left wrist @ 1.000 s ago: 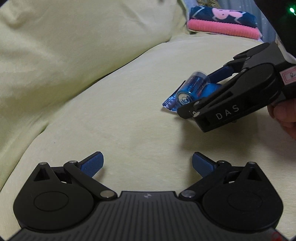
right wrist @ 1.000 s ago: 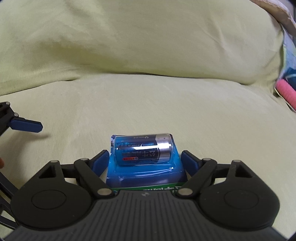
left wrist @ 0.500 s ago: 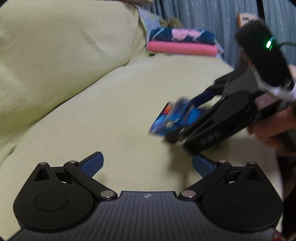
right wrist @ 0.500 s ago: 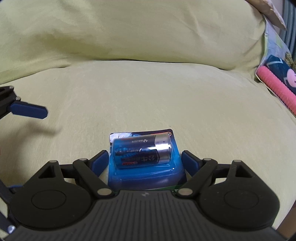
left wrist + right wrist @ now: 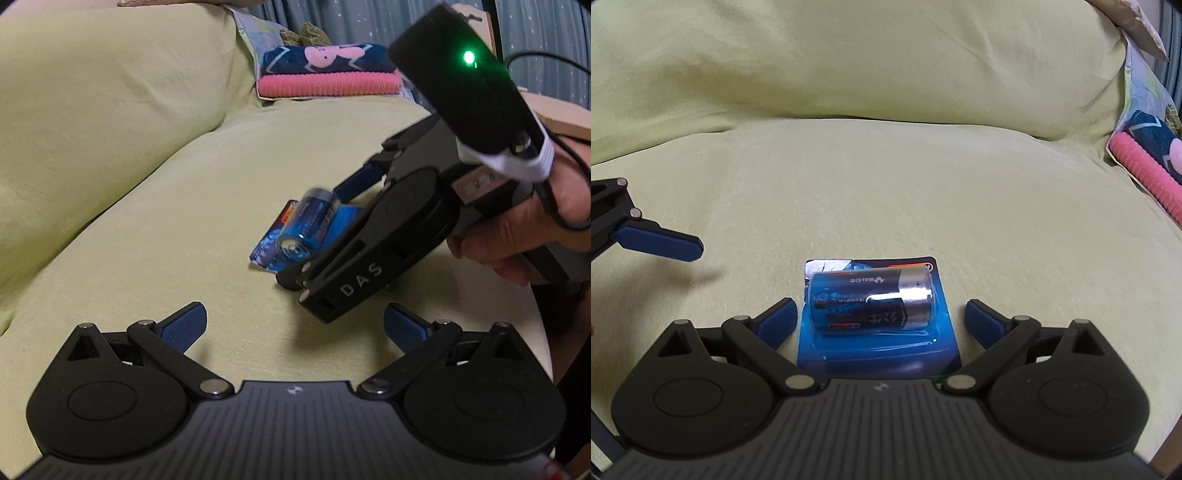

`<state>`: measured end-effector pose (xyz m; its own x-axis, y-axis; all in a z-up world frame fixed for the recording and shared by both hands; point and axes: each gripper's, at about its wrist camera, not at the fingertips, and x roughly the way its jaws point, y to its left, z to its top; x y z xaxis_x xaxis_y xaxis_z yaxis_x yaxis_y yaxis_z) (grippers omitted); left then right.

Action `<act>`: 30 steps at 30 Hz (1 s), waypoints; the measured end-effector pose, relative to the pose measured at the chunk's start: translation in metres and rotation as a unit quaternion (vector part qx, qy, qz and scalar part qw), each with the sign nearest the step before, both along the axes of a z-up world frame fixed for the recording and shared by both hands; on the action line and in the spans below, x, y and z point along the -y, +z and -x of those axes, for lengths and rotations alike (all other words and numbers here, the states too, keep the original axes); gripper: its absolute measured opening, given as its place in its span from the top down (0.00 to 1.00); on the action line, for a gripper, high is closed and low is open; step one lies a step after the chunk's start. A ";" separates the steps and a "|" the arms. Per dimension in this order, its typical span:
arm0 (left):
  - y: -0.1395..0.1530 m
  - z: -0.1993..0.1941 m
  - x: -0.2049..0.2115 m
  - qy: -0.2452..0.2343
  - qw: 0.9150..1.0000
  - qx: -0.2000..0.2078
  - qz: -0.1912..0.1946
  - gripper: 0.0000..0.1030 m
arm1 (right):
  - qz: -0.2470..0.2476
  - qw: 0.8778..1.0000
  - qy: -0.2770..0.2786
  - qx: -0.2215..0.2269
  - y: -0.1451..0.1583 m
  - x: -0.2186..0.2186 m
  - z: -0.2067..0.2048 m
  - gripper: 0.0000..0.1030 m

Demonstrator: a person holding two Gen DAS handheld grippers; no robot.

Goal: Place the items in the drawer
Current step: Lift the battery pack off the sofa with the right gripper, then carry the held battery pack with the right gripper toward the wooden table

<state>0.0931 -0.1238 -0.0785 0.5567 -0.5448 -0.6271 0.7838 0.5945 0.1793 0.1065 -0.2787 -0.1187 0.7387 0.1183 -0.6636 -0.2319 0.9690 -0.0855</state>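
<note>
One battery pack (image 5: 877, 314) is being shown: a blue card with a clear blister over a single fat cylindrical battery, blue and silver, lying crosswise. It is being kept between the two blue-padded fingers of the right claw (image 5: 879, 319), and in the left wrist view it is being carried clear of the cushion. A gap is showing beside the right finger, so whether the pack is being pinched cannot be told; the card's near end is being hidden under the claw's black body. The left claw (image 5: 295, 325) is being held wide, with nothing between its fingers, over the near edge of the one pale green sofa cushion (image 5: 184, 206), soft and finely woven. Two folded cloths (image 5: 328, 74), one navy, one ribbed pink, are being stacked at the cushion's far edge. The right hand (image 5: 524, 229) is being cut off by the frame. No drawer is being shown.
</note>
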 end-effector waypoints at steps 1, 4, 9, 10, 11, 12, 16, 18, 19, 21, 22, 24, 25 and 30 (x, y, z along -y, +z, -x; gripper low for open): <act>-0.001 0.001 0.000 -0.003 1.000 0.000 -0.003 0.01 | -0.001 1.000 0.000 0.001 0.000 0.001 0.001 0.08; -0.003 0.002 0.003 -0.005 1.000 -0.001 -0.008 0.01 | -0.005 1.000 0.001 0.002 0.002 0.003 0.002 0.13; -0.006 0.003 0.007 -0.006 1.000 -0.001 -0.013 0.01 | -0.011 1.000 -0.001 0.002 0.004 -0.001 0.005 0.20; -0.006 0.003 0.007 -0.006 1.000 -0.001 -0.012 0.01 | -0.013 1.000 -0.003 0.002 0.005 -0.001 0.005 0.20; -0.006 0.003 0.007 -0.006 1.000 -0.001 -0.012 0.01 | -0.016 1.000 -0.003 0.001 0.006 -0.001 0.006 0.20; -0.006 0.003 0.008 -0.005 1.000 -0.001 -0.012 0.01 | -0.021 1.000 -0.003 0.001 0.007 -0.001 0.007 0.20; -0.006 0.003 0.009 -0.003 1.000 0.000 -0.012 0.01 | -0.031 1.000 -0.002 0.002 0.011 -0.001 0.011 0.21; -0.007 0.003 0.010 -0.003 1.000 0.000 -0.011 0.01 | -0.037 0.999 -0.001 0.003 0.013 -0.002 0.013 0.21; -0.007 0.003 0.011 -0.003 1.000 -0.001 -0.010 0.01 | -0.042 0.999 -0.001 0.005 0.015 -0.002 0.014 0.21; -0.008 0.002 0.012 -0.001 1.000 -0.003 -0.007 0.01 | -0.054 0.998 -0.002 0.010 0.021 -0.003 0.017 0.21; -0.009 0.002 0.012 0.000 1.000 -0.005 -0.004 0.01 | -0.061 0.998 -0.001 0.013 0.024 -0.003 0.018 0.21; -0.009 0.001 0.013 0.006 1.000 -0.005 0.000 0.01 | -0.080 0.997 0.003 0.015 0.031 -0.003 0.021 0.20; -0.009 0.001 0.013 0.010 1.000 -0.003 0.003 0.01 | -0.090 0.996 0.006 0.014 0.034 -0.002 0.022 0.20; -0.006 0.000 0.008 0.025 0.999 0.019 0.024 0.01 | -0.141 0.989 0.033 0.007 0.044 0.000 0.029 0.20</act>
<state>0.0933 -0.1318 -0.0841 0.6065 -0.5440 -0.5798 0.7461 0.6415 0.1786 0.0780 -0.2784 -0.0745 0.7317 0.3453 -0.5877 -0.2960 0.9376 0.1823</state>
